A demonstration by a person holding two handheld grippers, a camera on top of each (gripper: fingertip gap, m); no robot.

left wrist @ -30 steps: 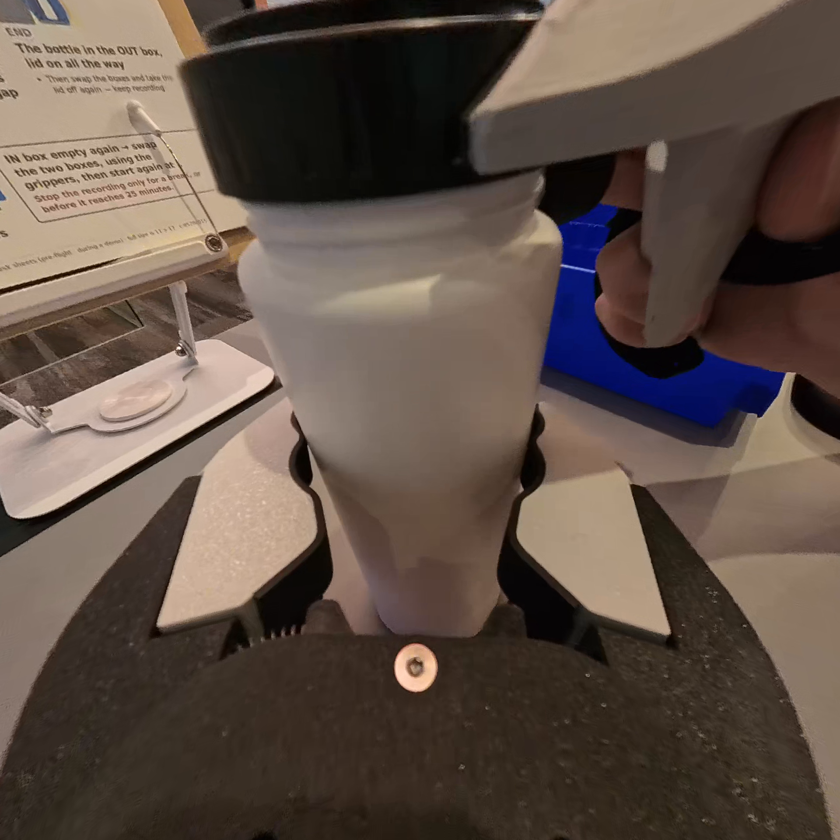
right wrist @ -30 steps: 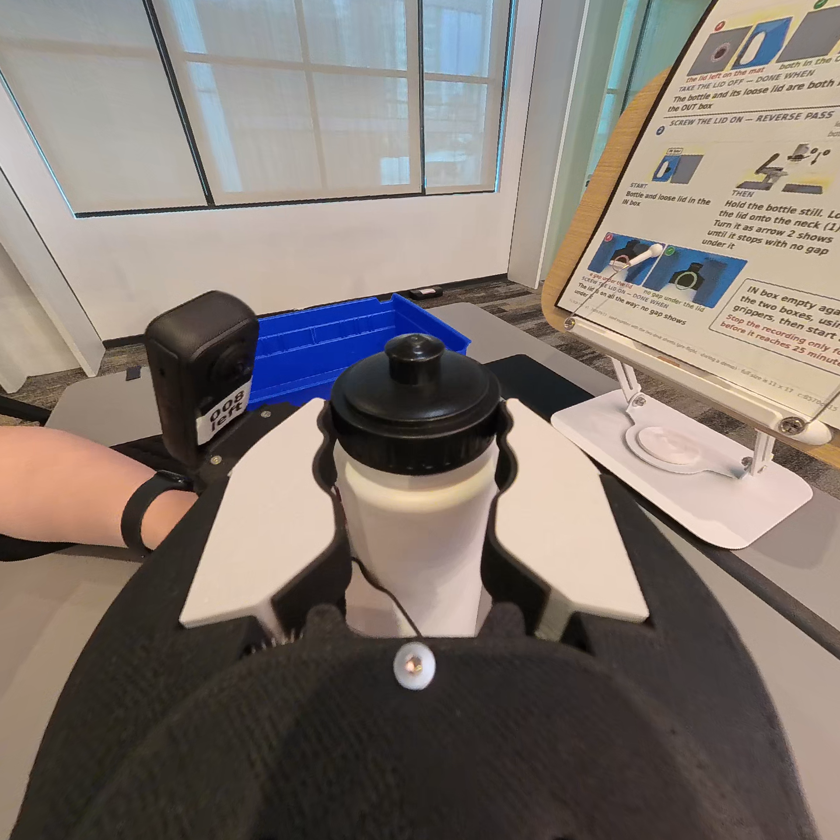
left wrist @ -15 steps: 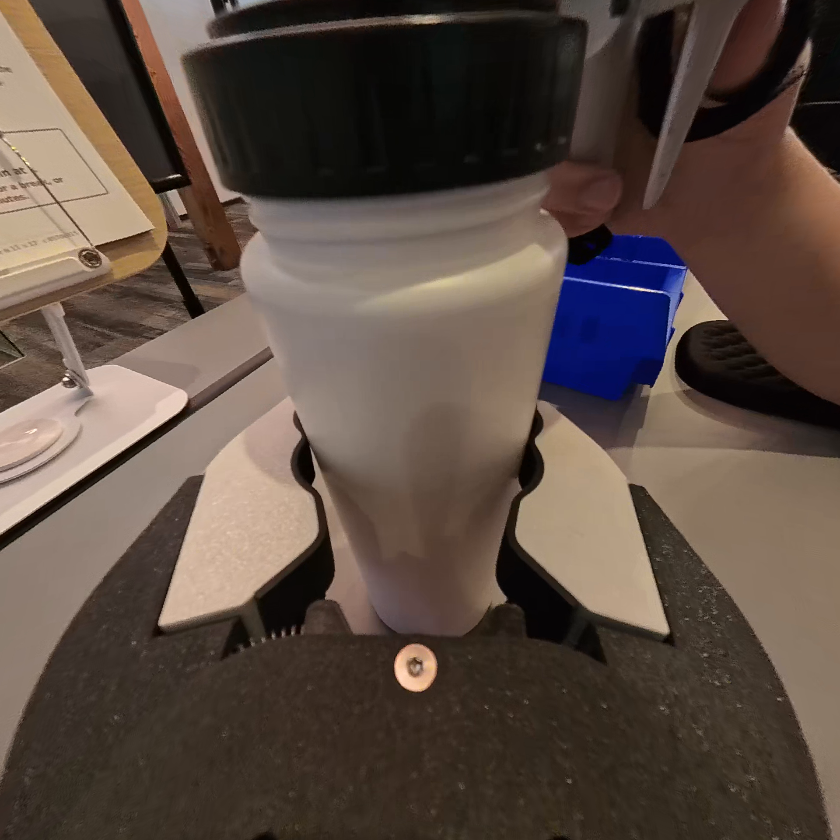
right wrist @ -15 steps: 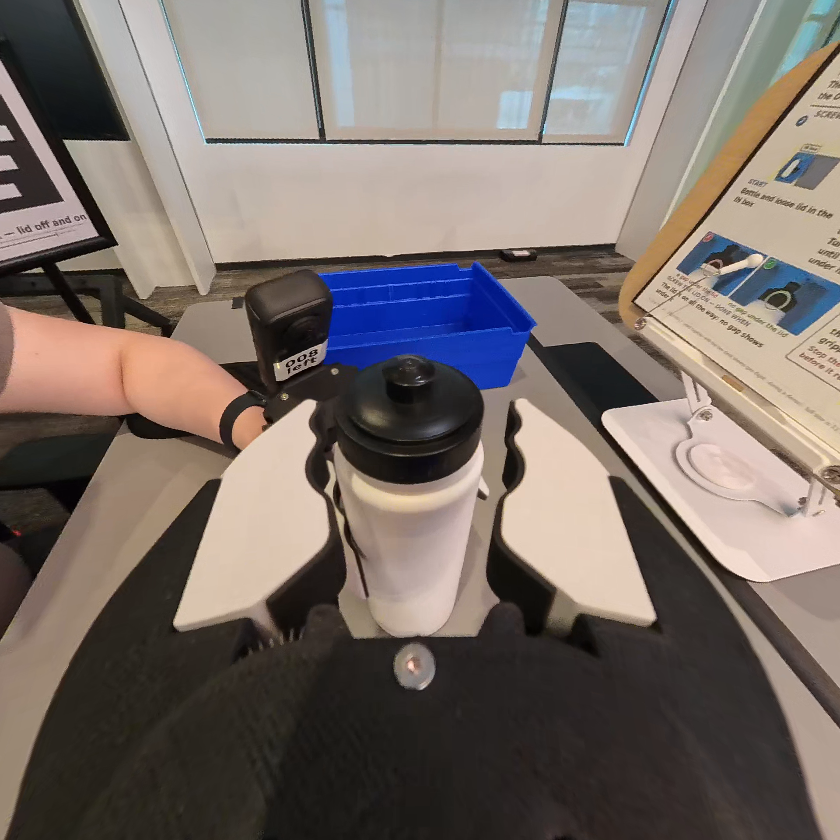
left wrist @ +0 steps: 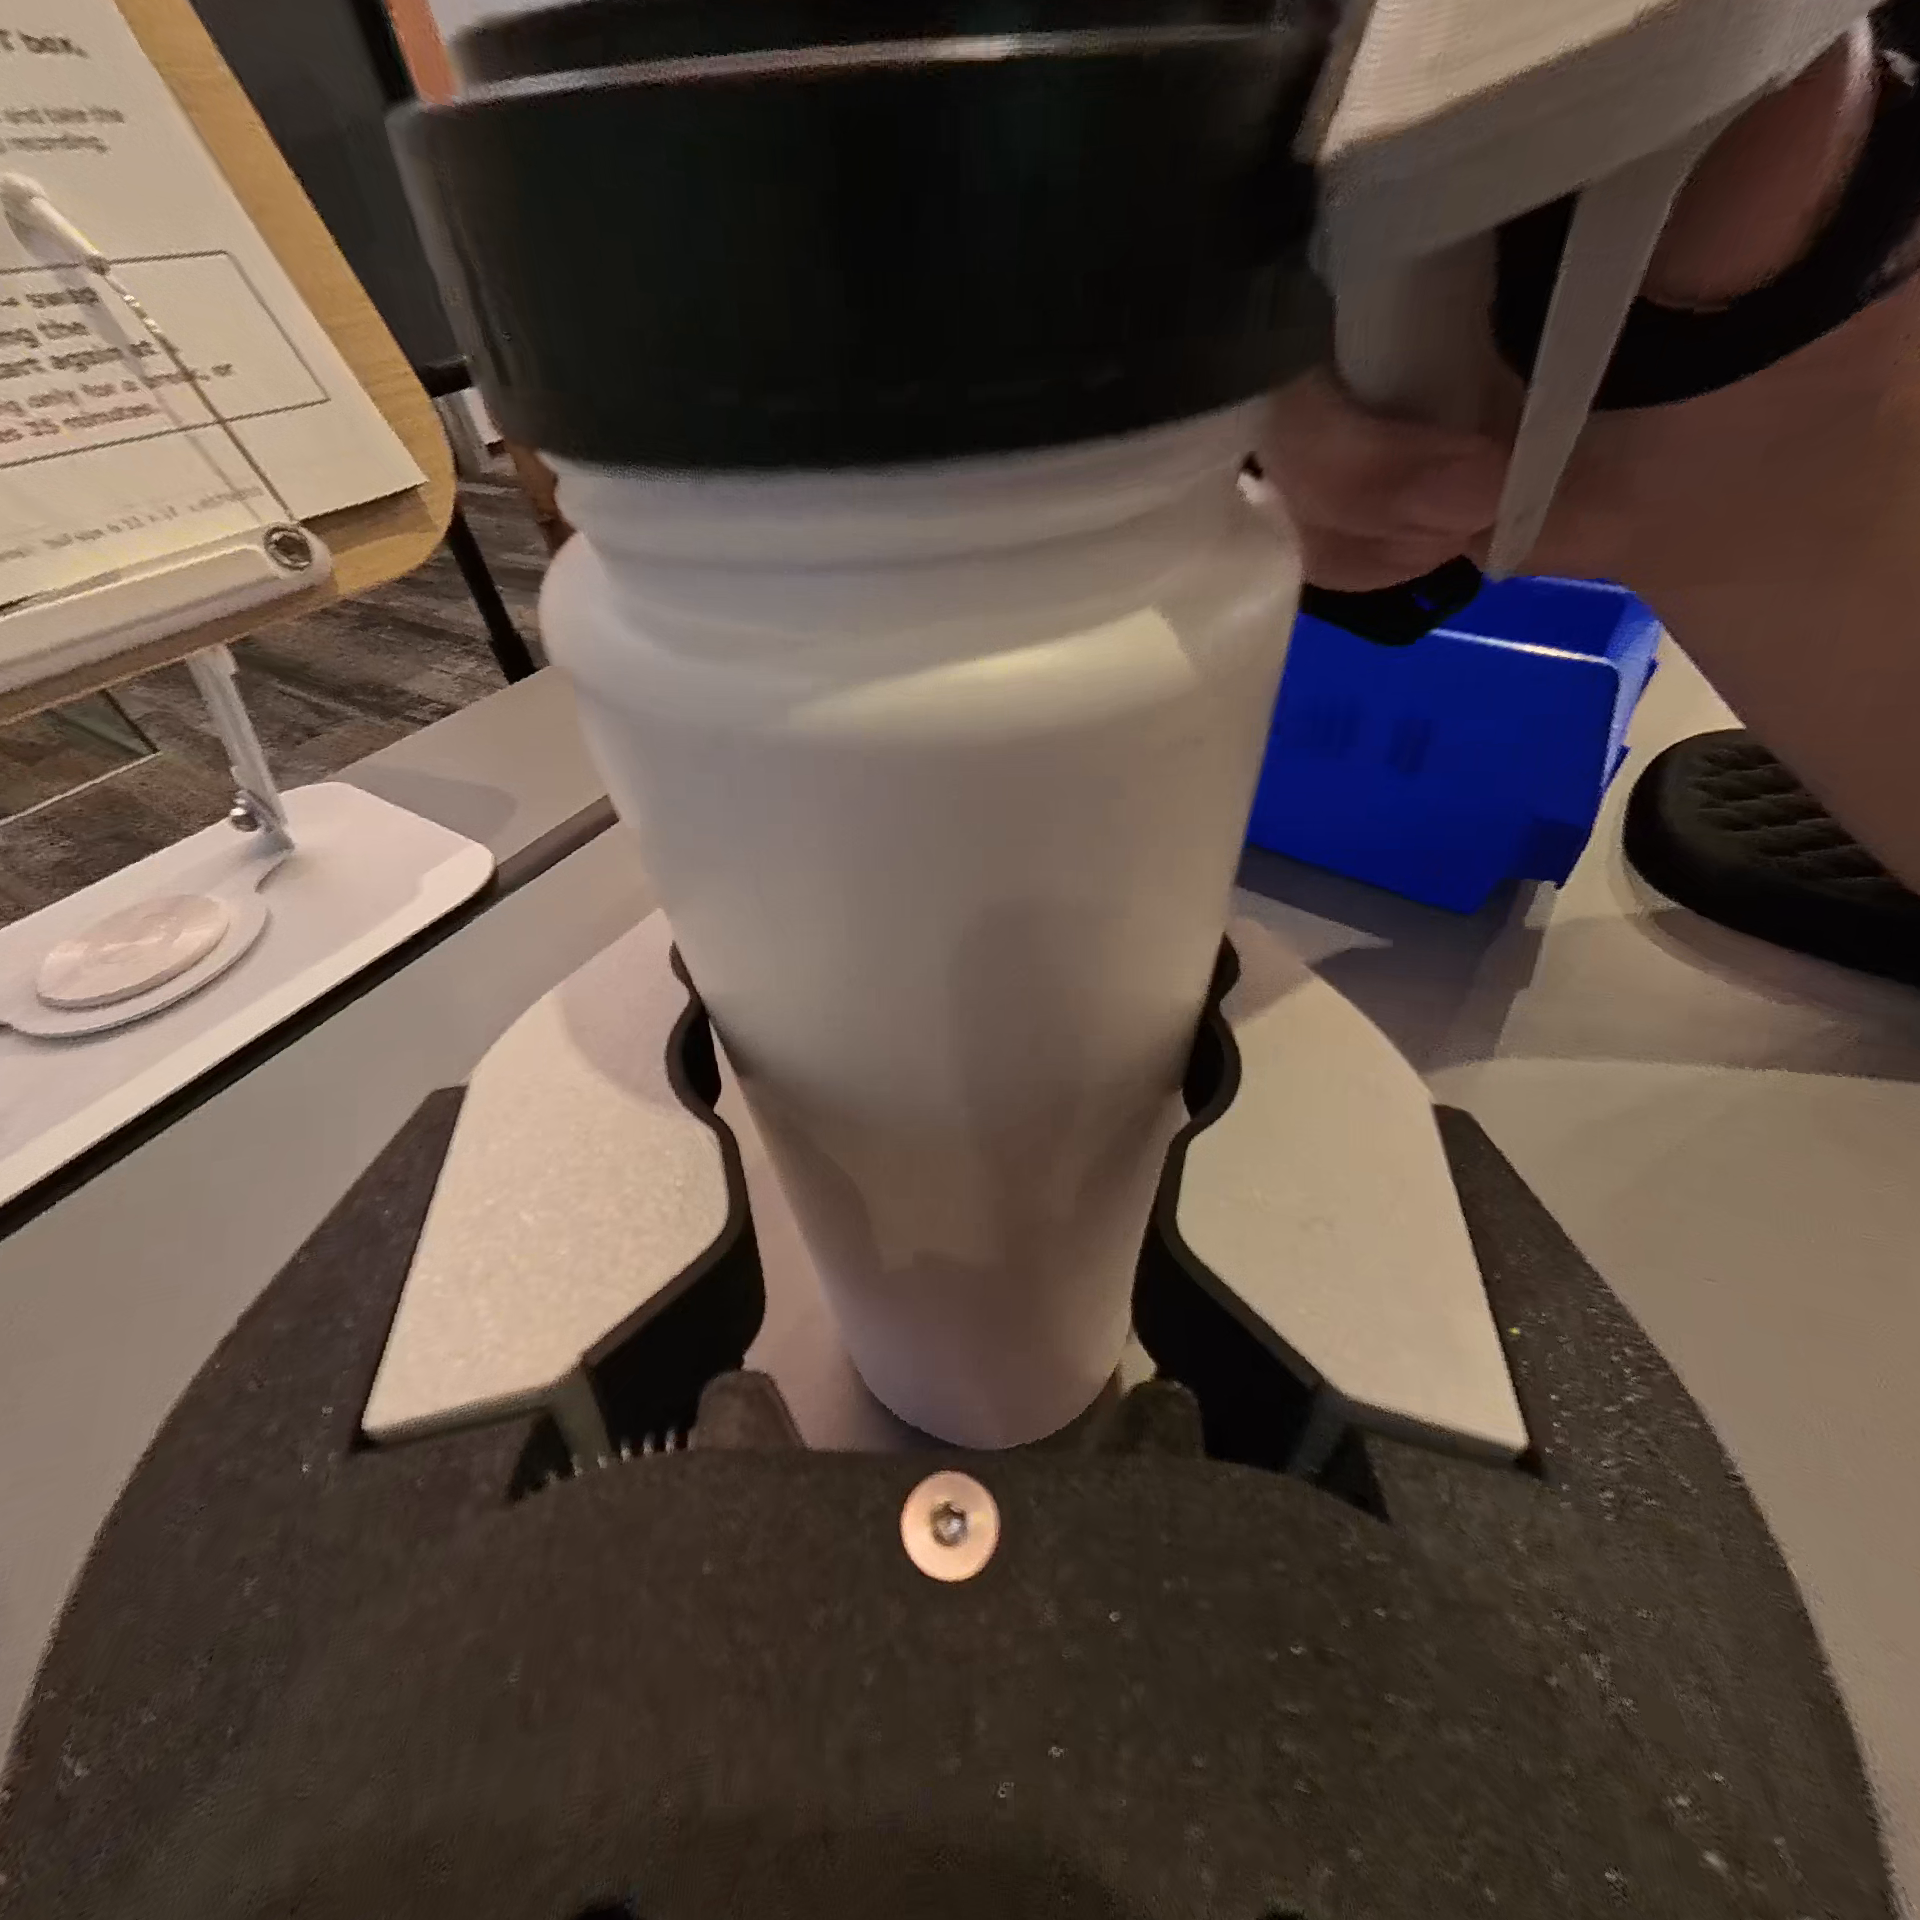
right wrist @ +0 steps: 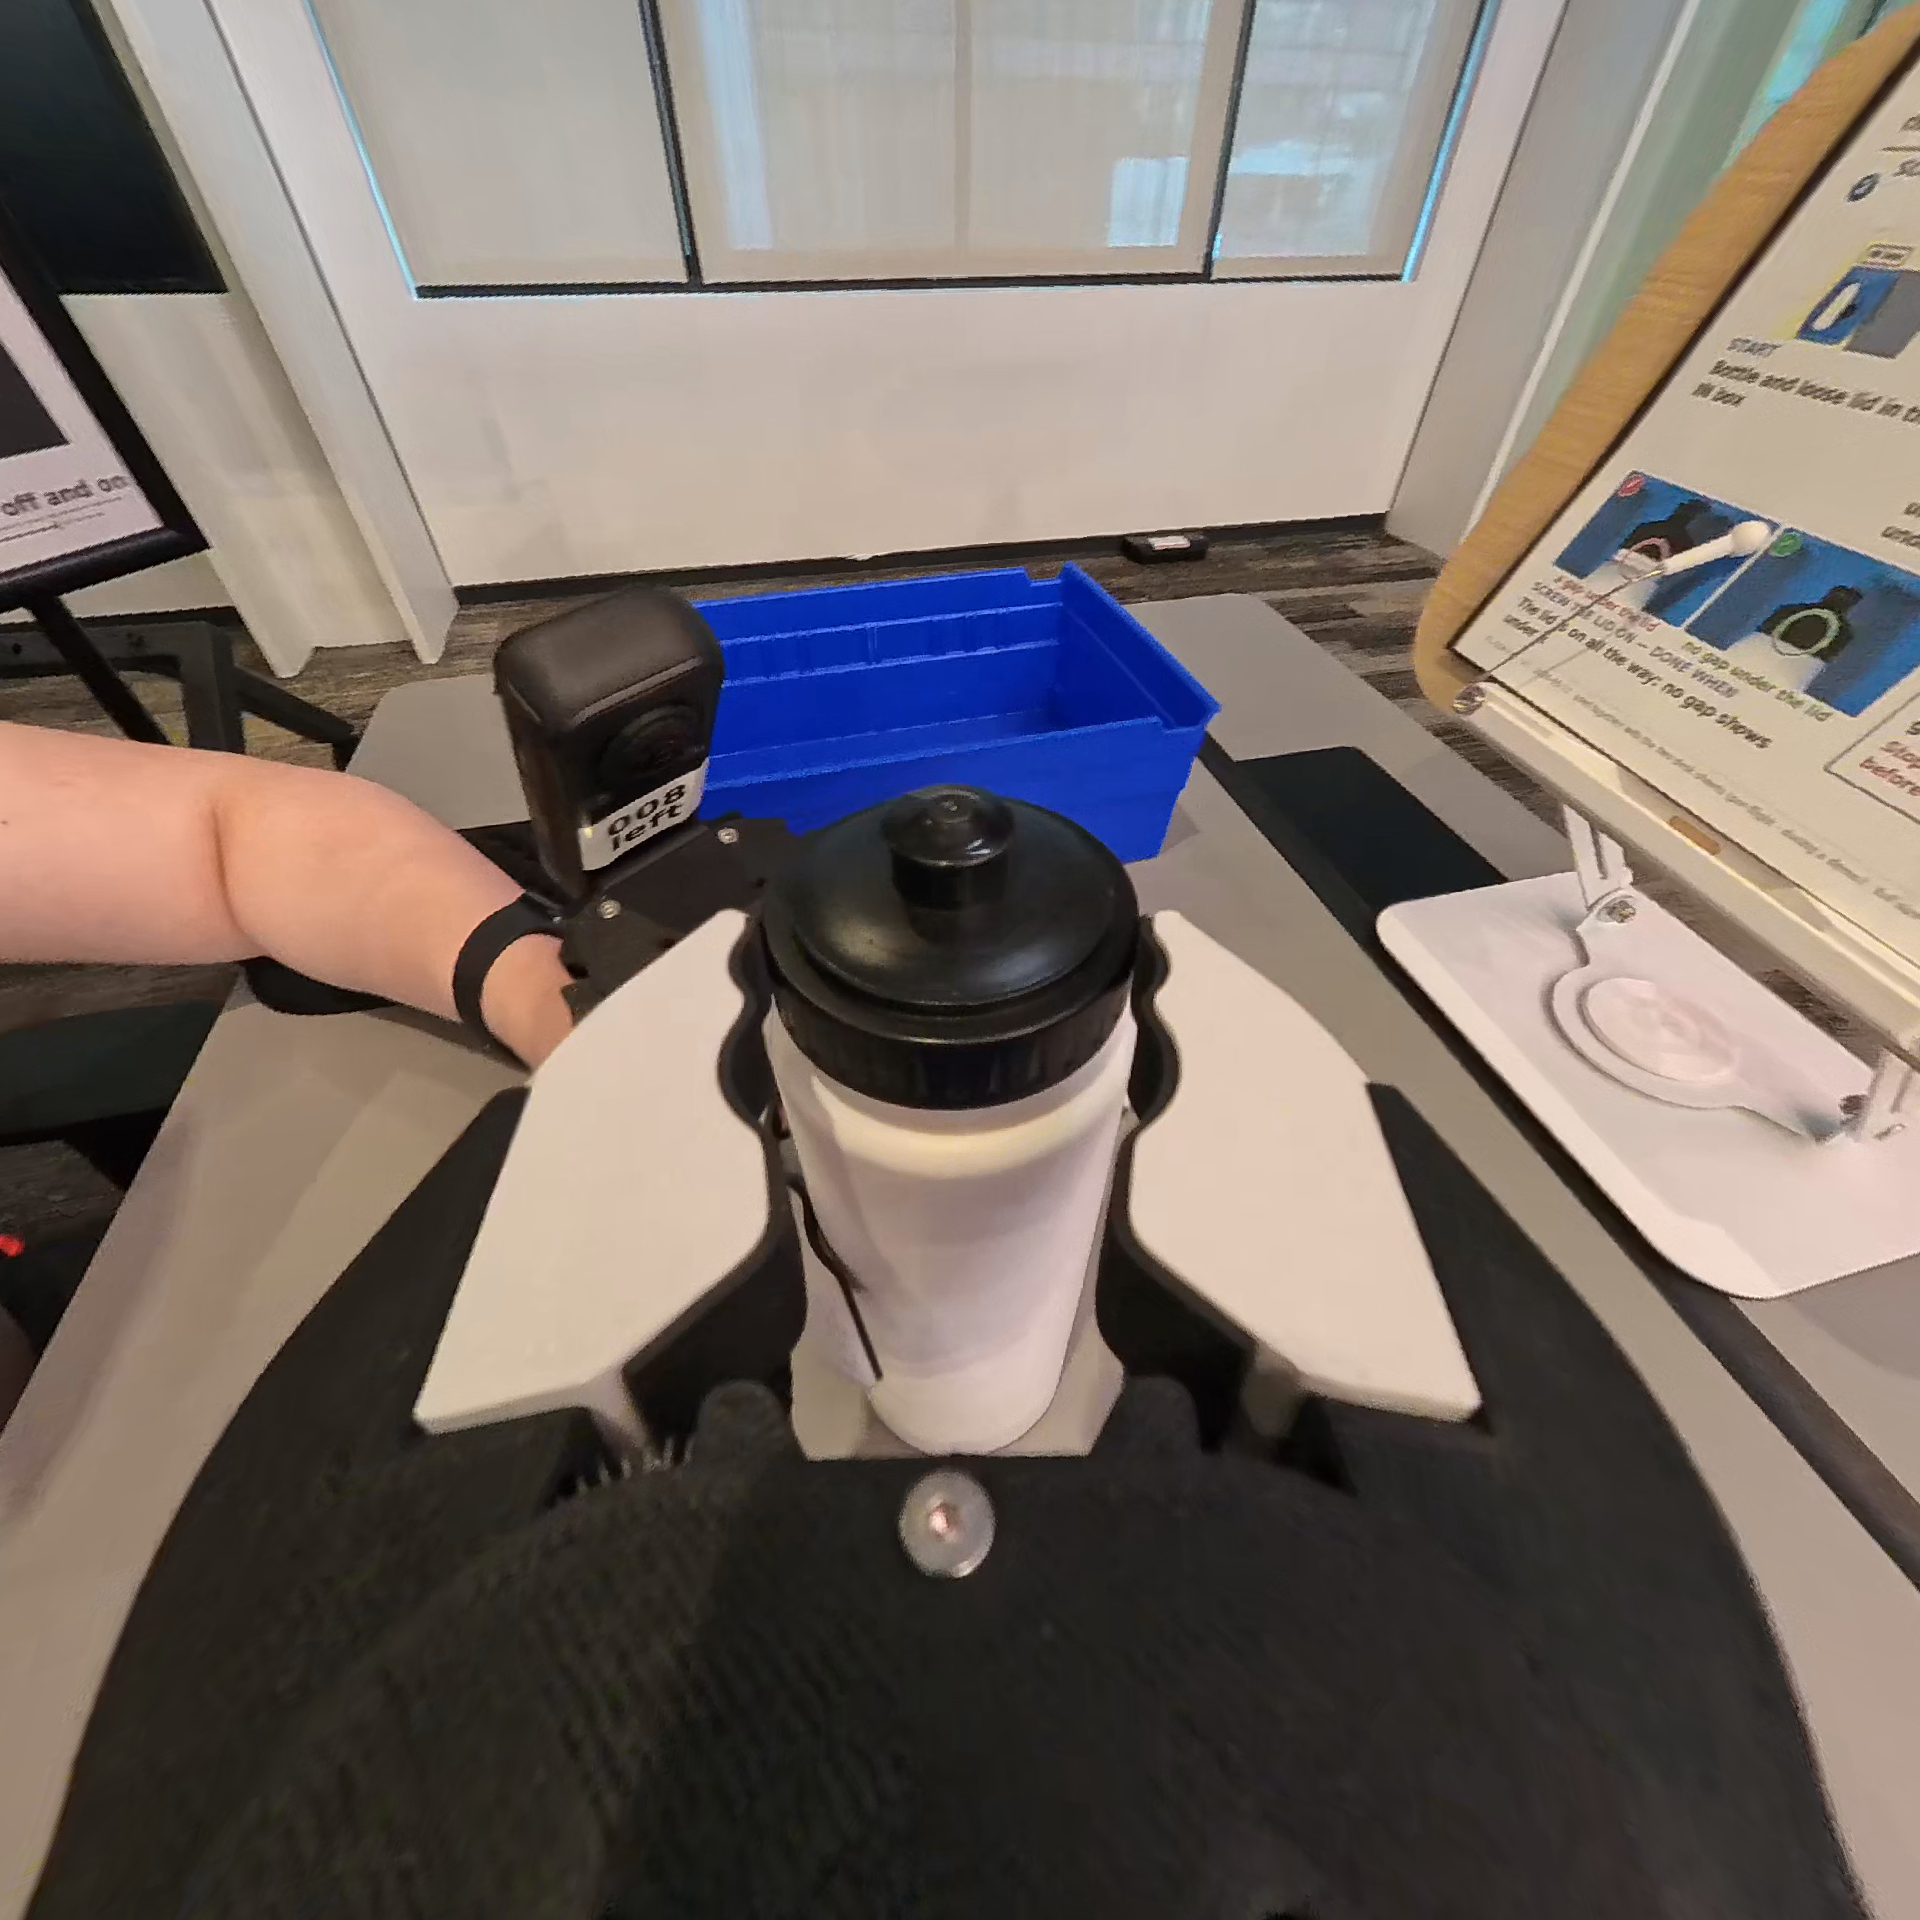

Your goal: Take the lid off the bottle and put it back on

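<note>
Our left gripper clamps the white bottle; our right gripper brackets the black lid, grip unclear. Blue bin behind holds nothing visible.

My left hand-held gripper has pale grey fingers with wavy black inner edges, a black textured body and one silver screw; my wrist wears a black band.
</note>
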